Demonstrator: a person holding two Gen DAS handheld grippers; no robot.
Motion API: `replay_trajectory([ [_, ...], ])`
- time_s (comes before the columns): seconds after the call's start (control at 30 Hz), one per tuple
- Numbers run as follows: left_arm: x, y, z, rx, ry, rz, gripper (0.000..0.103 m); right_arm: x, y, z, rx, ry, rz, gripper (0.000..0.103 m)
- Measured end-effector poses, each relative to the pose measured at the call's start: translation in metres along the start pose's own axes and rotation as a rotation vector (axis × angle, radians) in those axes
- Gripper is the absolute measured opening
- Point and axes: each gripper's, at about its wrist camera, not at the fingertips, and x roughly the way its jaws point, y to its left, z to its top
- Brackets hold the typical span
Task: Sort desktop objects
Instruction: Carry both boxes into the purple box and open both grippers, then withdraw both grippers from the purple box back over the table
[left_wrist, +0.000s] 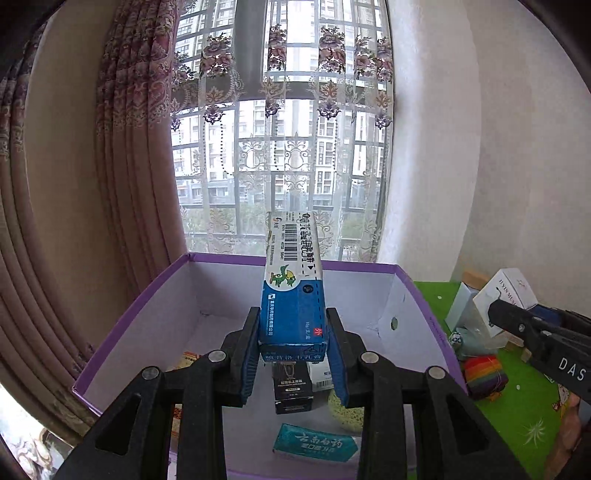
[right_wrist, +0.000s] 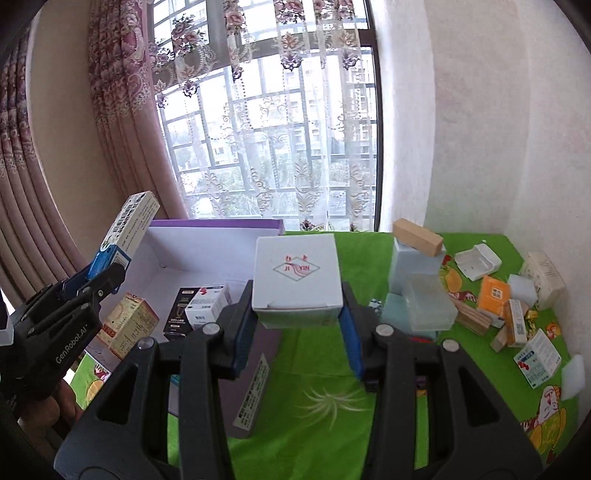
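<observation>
Over purple box (left_wrist: 147, 306): left gripper (left_wrist: 293, 345), jaws clamp our blue carton (left_wrist: 291, 295), long axis pointing away toward window.
Right gripper (right_wrist: 297, 321): jaws hold white box (right_wrist: 297, 277) over green surface (right_wrist: 314, 369).

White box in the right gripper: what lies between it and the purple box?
Only bare green cloth, as the right wrist view shows below the white box beside the purple box.

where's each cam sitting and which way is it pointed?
Left wrist: on the left gripper, looking along its fingers at the blue carton it grips, over the purple box, toward the window; right gripper at right edge.
Right wrist: on the right gripper, gripping the white box over the green cloth; left gripper, fingers at left.
Shared: purple box, both grippers.
</observation>
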Motion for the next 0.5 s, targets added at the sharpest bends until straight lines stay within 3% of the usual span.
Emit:
replay_trajectory([
  [0.37, 0.023, 0.023, 0.005, -0.034, 0.035, 0.088, 0.034, 0.063, 0.041, 0.022, -0.092, 0.042, 0.035, 0.046],
  [0.43, 0.031, 0.023, 0.003, -0.035, 0.067, 0.108, 0.041, 0.07, 0.042, 0.023, -0.103, 0.05, 0.054, 0.057],
  [0.5, 0.034, 0.022, 0.001, -0.046, 0.081, 0.099, 0.06, 0.072, 0.04, 0.021, -0.103, 0.045, 0.039, 0.064],
])
